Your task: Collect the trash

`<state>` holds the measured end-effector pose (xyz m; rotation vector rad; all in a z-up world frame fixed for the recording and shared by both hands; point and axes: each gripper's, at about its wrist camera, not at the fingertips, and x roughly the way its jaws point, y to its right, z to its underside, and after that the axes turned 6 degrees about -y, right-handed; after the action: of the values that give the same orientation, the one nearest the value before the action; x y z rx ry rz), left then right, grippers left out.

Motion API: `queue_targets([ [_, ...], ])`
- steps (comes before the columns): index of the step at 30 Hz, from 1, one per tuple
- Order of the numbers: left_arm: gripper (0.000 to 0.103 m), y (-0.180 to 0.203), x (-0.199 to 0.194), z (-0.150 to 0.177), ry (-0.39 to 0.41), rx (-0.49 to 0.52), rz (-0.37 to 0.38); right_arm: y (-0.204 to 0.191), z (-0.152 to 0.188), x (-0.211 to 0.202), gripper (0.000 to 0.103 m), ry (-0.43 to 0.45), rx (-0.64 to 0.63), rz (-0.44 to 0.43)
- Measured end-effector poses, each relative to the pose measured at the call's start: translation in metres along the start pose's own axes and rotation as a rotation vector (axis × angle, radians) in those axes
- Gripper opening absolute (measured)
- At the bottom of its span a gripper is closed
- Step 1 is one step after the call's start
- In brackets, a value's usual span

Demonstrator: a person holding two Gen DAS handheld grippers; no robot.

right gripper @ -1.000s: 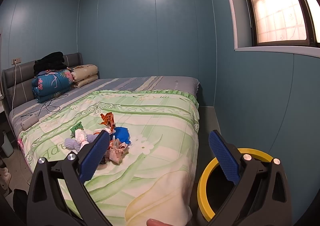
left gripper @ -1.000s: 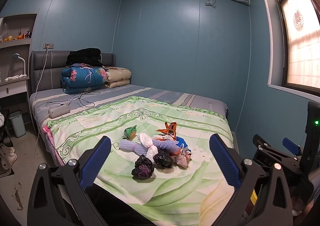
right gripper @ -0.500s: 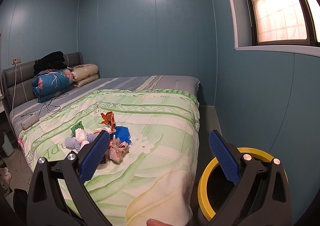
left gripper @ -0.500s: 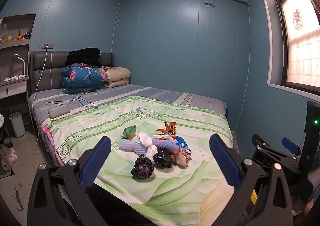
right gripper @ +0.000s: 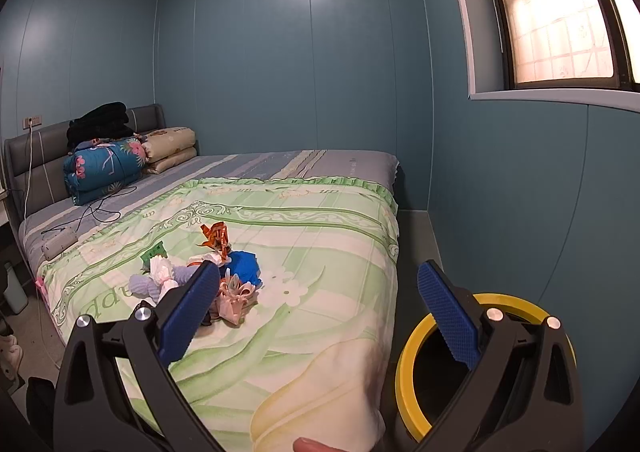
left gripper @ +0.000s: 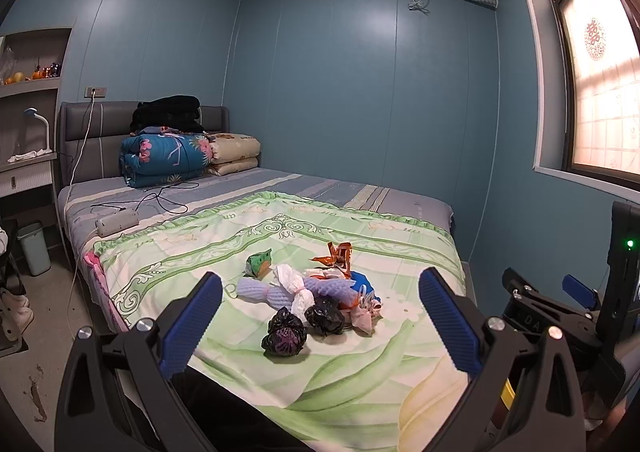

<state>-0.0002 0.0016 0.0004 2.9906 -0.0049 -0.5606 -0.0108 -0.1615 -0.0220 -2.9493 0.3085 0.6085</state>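
Observation:
A heap of trash (left gripper: 316, 300) lies on the green quilt (left gripper: 304, 368) near the bed's foot: two black knotted bags (left gripper: 285, 336), white and lilac wads, an orange wrapper (left gripper: 336, 254), a green scrap (left gripper: 258, 264). The same heap of trash (right gripper: 216, 280) shows in the right wrist view. My left gripper (left gripper: 320, 324) hovers open in front of the heap, nothing between its blue pads. My right gripper (right gripper: 320, 312) is open too, held over the quilt's right edge. A yellow-rimmed bin (right gripper: 440, 364) stands on the floor just right of the bed, behind the right finger.
Folded bedding (left gripper: 168, 159) and black clothes lie at the headboard. A power strip (left gripper: 116, 221) with cables rests on the mattress. A small pale bin (left gripper: 34, 248) and shoes are on the floor at left. A fingertip (right gripper: 310, 444) shows at the bottom edge.

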Motion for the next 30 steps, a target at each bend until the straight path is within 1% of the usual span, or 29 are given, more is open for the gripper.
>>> queue_targets([
  [30,0.095,0.0003,0.0017,-0.0002,-0.006,-0.005,0.004,0.0013,0.0036,0.0052,0.095,-0.006,0.009,0.007],
])
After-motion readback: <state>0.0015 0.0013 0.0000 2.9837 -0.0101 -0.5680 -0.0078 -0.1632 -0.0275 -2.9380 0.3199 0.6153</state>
